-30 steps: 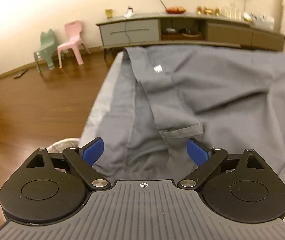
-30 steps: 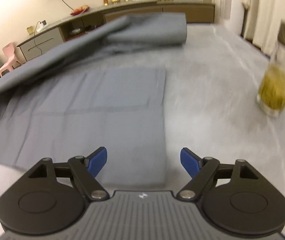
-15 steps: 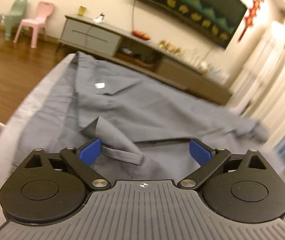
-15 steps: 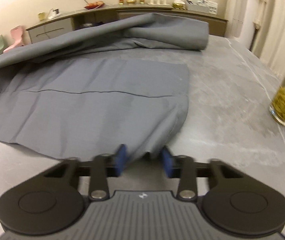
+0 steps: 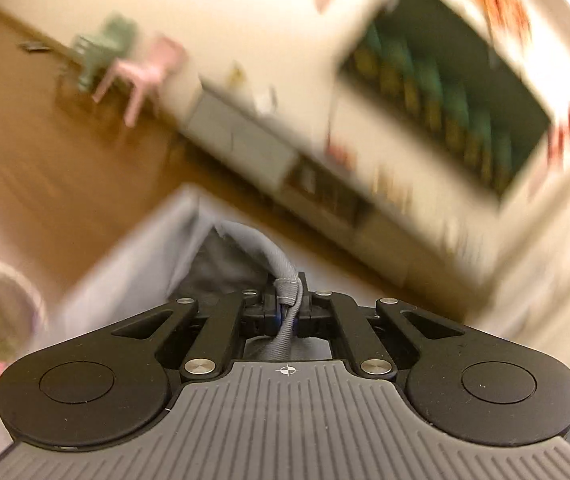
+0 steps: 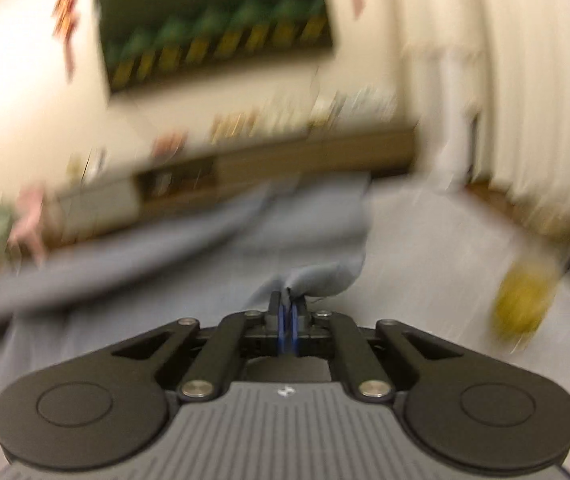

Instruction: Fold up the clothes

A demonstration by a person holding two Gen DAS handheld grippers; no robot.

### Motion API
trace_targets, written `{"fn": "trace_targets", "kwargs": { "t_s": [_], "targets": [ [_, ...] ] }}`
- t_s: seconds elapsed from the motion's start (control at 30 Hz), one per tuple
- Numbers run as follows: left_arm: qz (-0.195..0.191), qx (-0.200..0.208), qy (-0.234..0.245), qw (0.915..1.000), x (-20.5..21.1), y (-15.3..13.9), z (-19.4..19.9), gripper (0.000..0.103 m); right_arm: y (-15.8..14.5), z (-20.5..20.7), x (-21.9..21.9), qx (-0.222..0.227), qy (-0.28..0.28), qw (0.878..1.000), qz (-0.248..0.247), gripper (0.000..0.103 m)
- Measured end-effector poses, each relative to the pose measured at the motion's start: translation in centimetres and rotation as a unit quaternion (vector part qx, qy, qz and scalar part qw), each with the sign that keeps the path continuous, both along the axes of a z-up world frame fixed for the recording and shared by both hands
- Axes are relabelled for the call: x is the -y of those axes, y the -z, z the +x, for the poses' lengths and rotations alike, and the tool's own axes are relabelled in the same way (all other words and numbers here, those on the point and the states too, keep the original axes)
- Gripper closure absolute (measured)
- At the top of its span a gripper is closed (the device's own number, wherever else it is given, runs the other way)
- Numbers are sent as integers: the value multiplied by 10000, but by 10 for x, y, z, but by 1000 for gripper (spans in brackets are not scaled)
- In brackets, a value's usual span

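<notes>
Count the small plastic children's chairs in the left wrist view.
2, both blurred, side by side on the wooden floor by the far wall: a green plastic chair at upper left and a pink plastic chair just right of it.

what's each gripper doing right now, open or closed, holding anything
Left gripper: closed on a bunched fold of the grey garment.
Right gripper: closed on an edge of the same grey garment.
</notes>
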State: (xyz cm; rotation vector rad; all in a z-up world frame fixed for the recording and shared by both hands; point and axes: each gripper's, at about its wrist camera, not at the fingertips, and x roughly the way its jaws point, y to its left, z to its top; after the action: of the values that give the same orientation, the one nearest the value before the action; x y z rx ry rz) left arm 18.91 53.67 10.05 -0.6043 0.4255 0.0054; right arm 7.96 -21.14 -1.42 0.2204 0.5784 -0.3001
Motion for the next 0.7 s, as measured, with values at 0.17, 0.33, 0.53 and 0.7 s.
{"fn": "trace_targets", "kwargs": {
  "t_s": [0.17,0.33,0.53,0.7],
  "targets": [
    [1239,-1393,72,9824,15,17,66,103,-29,-1,41,76,797,9963,-313,100],
    [1757,-2354,461,9548,36,91,61,84,48,4,52,-877,1119,9898,-7,99],
    [1657,-1655,240,9719,8,88,-21,38,55,-1,55,-888,1161,9892,135,99],
    [1595,-1329,112,9782,-11,86,-52,15,65,-4,61,-932,1316,9866,262,97]
  ]
}}
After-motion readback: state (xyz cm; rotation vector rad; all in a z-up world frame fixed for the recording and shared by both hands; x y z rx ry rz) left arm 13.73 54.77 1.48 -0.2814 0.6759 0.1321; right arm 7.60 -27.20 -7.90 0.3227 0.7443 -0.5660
